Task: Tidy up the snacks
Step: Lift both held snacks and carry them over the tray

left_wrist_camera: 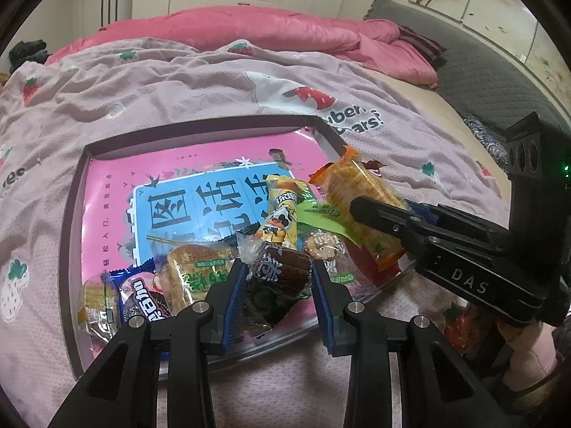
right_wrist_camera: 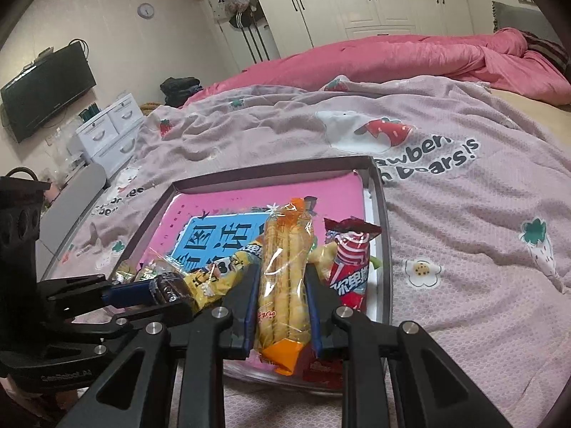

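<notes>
A shallow grey-rimmed box with a pink printed floor lies on the bed and holds several wrapped snacks along its near side. My left gripper is shut on a dark brown wrapped snack just above the pile; in the right wrist view it comes in from the left. My right gripper is shut on a clear, orange-ended packet of yellow biscuit sticks, held lengthwise over the box's near right corner. The left wrist view shows that packet tilted, with the right gripper on it.
In the box lie a yellow cow-print packet, a bread packet, an Oreo packet and a red packet. A strawberry-print blanket surrounds the box, with a pink duvet behind. White drawers stand beside the bed.
</notes>
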A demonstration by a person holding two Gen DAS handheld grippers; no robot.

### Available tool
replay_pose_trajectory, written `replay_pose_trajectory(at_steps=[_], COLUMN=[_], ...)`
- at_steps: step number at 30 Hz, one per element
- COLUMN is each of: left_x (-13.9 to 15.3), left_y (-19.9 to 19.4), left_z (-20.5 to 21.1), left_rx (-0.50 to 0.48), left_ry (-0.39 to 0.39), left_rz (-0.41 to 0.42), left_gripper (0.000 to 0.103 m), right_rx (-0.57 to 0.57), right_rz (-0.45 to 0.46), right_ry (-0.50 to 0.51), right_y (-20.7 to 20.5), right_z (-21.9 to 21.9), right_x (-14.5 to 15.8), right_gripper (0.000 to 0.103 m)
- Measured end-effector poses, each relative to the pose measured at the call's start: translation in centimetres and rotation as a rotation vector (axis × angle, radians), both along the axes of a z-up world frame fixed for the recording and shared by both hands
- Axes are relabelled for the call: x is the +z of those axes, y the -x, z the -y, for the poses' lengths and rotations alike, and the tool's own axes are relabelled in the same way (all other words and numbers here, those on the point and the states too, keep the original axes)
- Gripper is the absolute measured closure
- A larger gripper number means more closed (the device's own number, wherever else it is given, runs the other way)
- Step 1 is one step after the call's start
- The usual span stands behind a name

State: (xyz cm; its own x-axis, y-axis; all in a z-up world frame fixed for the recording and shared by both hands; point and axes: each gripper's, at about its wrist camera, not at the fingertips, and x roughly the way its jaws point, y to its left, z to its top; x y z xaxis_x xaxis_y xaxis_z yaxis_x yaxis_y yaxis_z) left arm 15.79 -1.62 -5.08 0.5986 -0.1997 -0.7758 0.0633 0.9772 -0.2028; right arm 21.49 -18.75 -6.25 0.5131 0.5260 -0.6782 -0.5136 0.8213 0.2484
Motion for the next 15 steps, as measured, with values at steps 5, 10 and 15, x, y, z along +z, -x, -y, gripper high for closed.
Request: replay_pose_trajectory(at_steps=[5,10,15], left_x=[-0.01,0.04,0.14], left_y=[-0.03,-0.11,0.02], left_z=[-0.02,-0.14,-0.36], left_rx=[0.002,0.006,0.011], left_ry=[0.002,0.004,0.002], left_rz=[0.0,0.003,0.005], left_gripper=[0.066,0.066,0.066], right_rx=[-0.006,-0.008,-0.01], right_rz=[-0.009,-0.004,0.003], right_ry=[-0.004,-0.003,-0.006], right_y=[-0.01,-0.07,0.07], right_z=[0.1,0.12,0.3], right_x=[-0.12,0.07,0.42], right_gripper=[0.079,0.077,0.073])
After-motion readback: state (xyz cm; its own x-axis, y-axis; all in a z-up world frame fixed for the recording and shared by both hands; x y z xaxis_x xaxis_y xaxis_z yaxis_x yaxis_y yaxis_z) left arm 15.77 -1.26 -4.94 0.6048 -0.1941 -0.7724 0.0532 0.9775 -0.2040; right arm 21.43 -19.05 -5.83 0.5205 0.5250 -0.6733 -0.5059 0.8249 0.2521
